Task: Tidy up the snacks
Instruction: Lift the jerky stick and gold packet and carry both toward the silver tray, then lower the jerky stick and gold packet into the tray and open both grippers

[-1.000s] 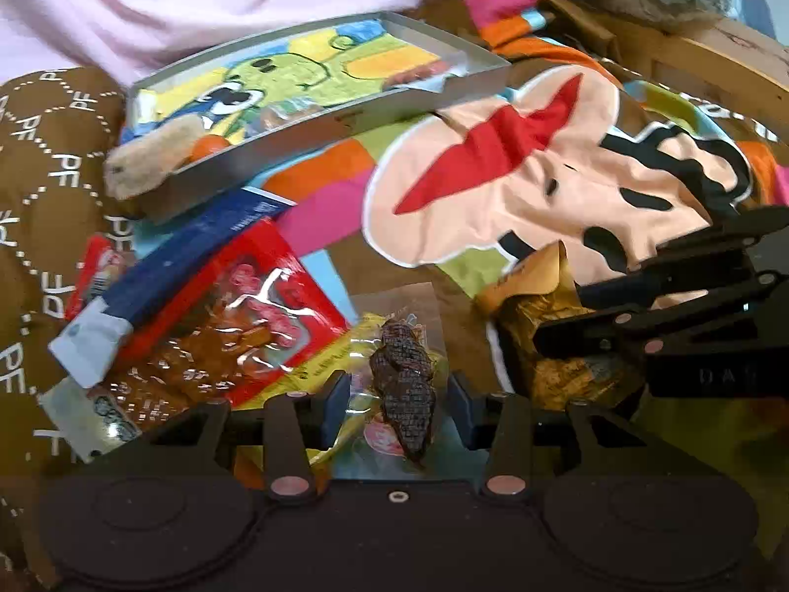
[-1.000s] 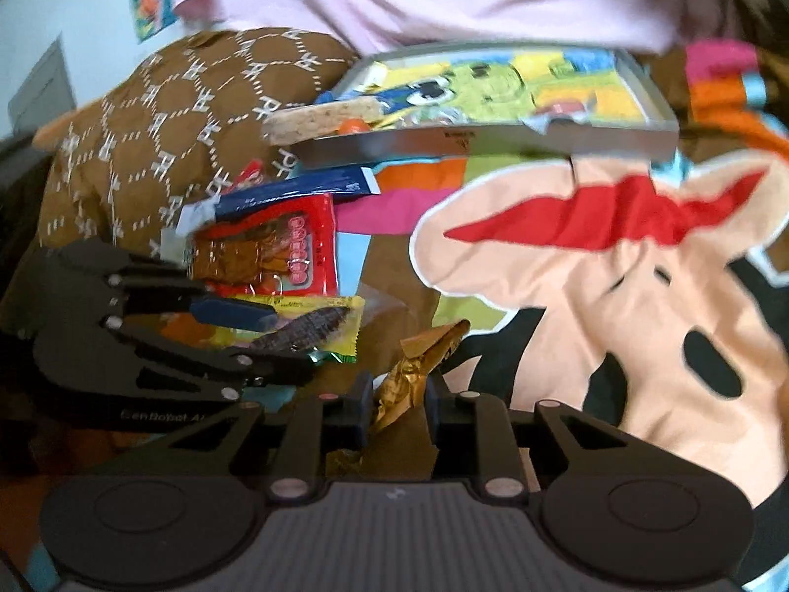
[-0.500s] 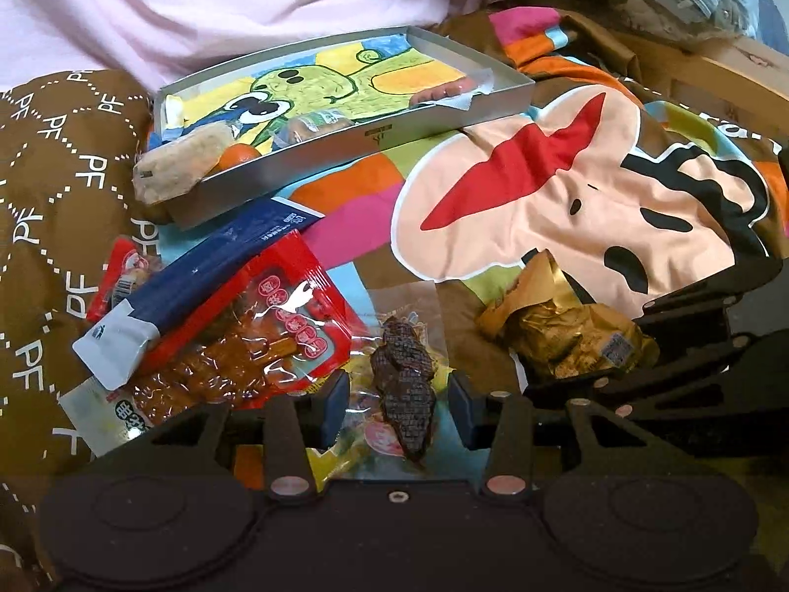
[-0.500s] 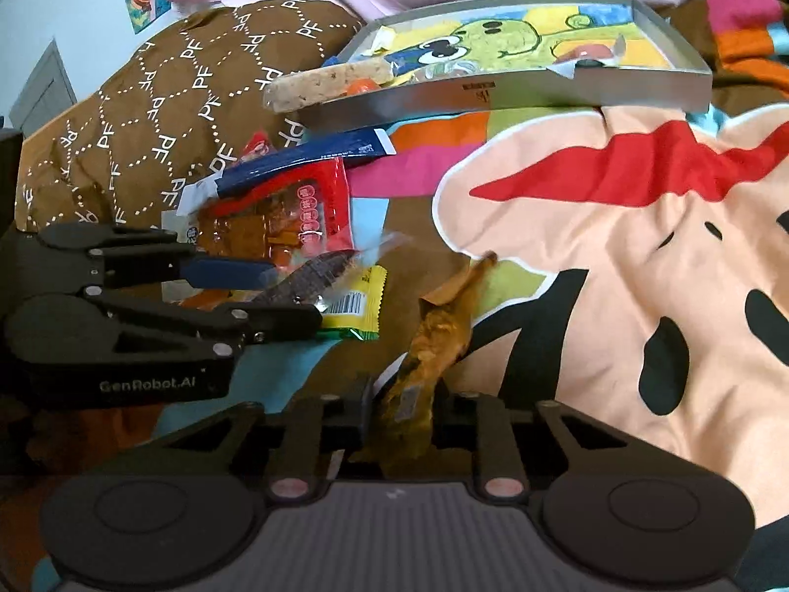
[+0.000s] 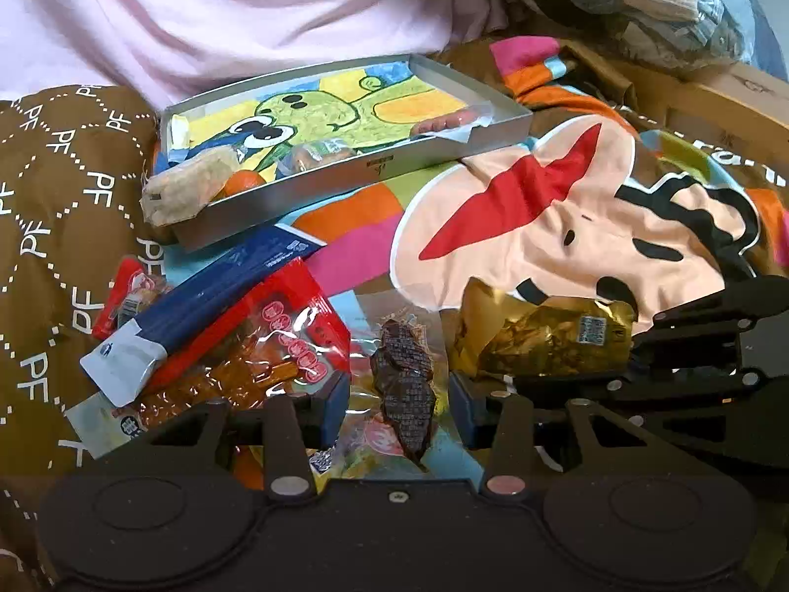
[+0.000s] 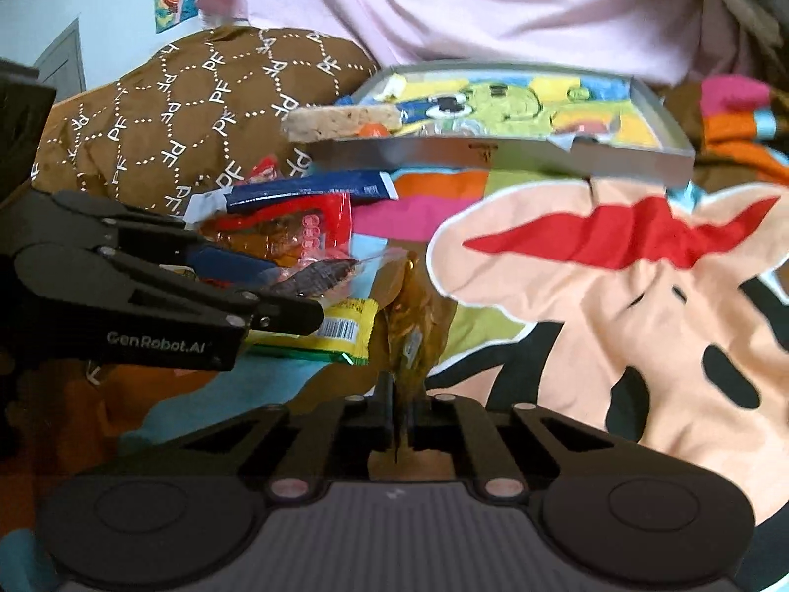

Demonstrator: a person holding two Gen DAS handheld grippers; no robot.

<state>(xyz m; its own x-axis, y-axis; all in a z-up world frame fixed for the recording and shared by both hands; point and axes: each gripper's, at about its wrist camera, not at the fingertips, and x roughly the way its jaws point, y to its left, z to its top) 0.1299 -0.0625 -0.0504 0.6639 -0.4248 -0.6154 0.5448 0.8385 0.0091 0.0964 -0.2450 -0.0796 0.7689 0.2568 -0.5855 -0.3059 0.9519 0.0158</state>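
We see a grey tray [image 5: 375,170] lined with a green, yellow and blue cartoon drawing. The blanket [image 5: 567,207] shows a peach cartoon face with a red mouth, black outlines and orange, pink and green blocks. The cushion [image 5: 59,187] is brown with white dotted diamonds. Snacks: gold packet [image 5: 542,340], navy-and-white stick [image 5: 212,296], red-and-clear bag [image 5: 276,340], yellow packet [image 6: 345,330].
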